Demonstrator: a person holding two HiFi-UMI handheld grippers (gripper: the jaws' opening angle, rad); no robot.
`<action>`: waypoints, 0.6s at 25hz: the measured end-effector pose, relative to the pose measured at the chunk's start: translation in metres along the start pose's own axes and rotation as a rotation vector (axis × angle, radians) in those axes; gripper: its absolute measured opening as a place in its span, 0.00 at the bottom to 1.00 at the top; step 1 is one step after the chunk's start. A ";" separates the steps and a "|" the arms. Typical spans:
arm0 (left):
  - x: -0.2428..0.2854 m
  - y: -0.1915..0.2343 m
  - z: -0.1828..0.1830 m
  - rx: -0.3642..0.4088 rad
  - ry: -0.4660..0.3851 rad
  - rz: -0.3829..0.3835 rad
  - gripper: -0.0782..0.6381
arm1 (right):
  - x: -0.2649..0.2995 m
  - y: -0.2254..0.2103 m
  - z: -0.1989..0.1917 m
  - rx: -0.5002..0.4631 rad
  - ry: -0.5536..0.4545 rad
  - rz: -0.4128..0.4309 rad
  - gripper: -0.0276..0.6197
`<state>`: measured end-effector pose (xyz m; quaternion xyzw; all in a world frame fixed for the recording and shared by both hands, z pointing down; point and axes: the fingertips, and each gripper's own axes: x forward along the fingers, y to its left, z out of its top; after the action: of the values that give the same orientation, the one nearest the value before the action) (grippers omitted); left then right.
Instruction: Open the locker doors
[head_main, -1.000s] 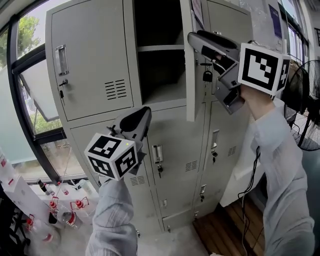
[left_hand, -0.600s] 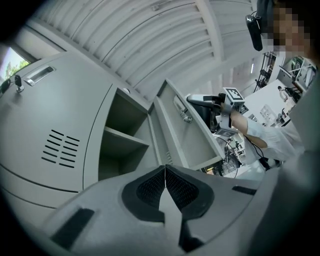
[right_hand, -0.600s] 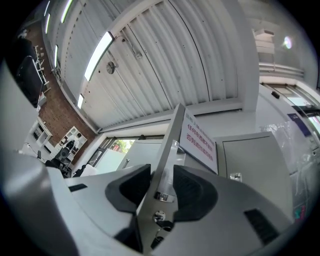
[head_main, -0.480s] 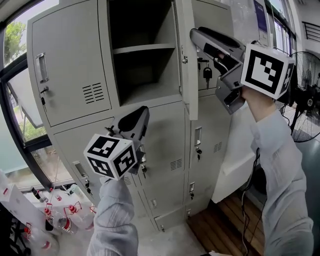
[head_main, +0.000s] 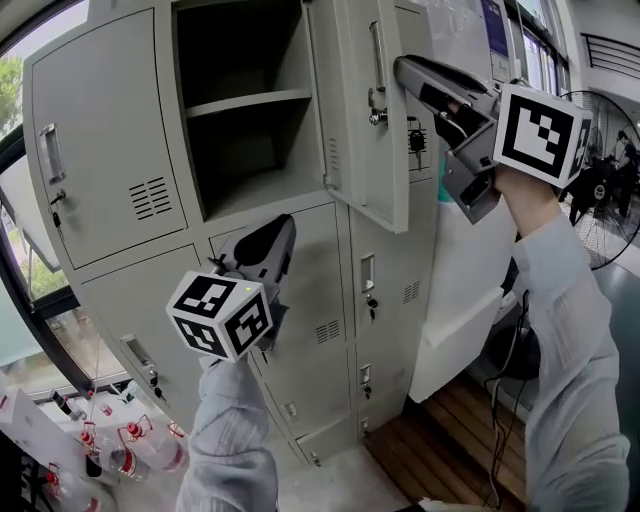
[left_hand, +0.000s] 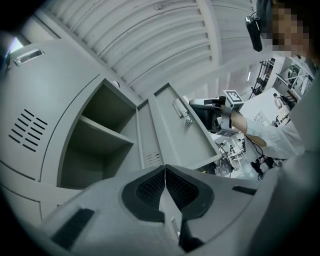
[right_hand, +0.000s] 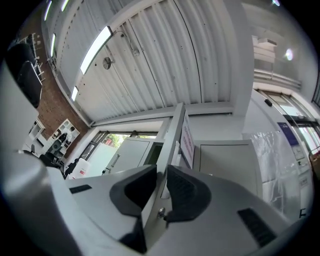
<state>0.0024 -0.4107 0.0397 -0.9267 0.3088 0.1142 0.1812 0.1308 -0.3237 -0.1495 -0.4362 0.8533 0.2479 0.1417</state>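
The open pale grey metal locker door (head_main: 360, 150) has swung further out. A second ago it showed only its thin edge; now its front face, with handle and lock, is turned into plain sight. The whole grey steel locker bank (head_main: 395, 280) sits further left in the head view than before.

The right gripper (head_main: 405, 72) has just been closing its jaws. They now straddle the door's free edge close by the lock, and the pads pinch the sheet between them (right_hand: 161, 175). The open compartment with its single shelf (head_main: 245, 100) lies to the left of this gripper, behind the door it holds.

The left gripper (head_main: 275, 230) hangs lower and to the left of the right one, in front of the closed middle-row doors. Its dark pads are pressed together tip to tip and hold nothing (left_hand: 165, 170). It points up toward the open compartment.

The right arm, in a light grey sleeve (head_main: 570, 330), is raised high, with the gripper tilted upward at the door's edge. The left sleeve (head_main: 230, 430) rises from below, and its gripper is also tipped up.
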 end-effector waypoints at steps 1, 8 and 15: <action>0.004 -0.003 -0.001 -0.005 -0.004 -0.005 0.12 | -0.003 -0.004 0.000 0.009 0.005 -0.004 0.14; 0.026 -0.020 -0.007 -0.026 -0.014 -0.041 0.12 | -0.021 -0.040 -0.005 -0.017 0.058 -0.085 0.13; 0.042 -0.026 -0.009 -0.035 -0.018 -0.068 0.12 | -0.034 -0.071 -0.009 -0.103 0.110 -0.184 0.11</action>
<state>0.0522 -0.4169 0.0413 -0.9385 0.2736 0.1219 0.1716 0.2079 -0.3411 -0.1477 -0.5322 0.8024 0.2533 0.0940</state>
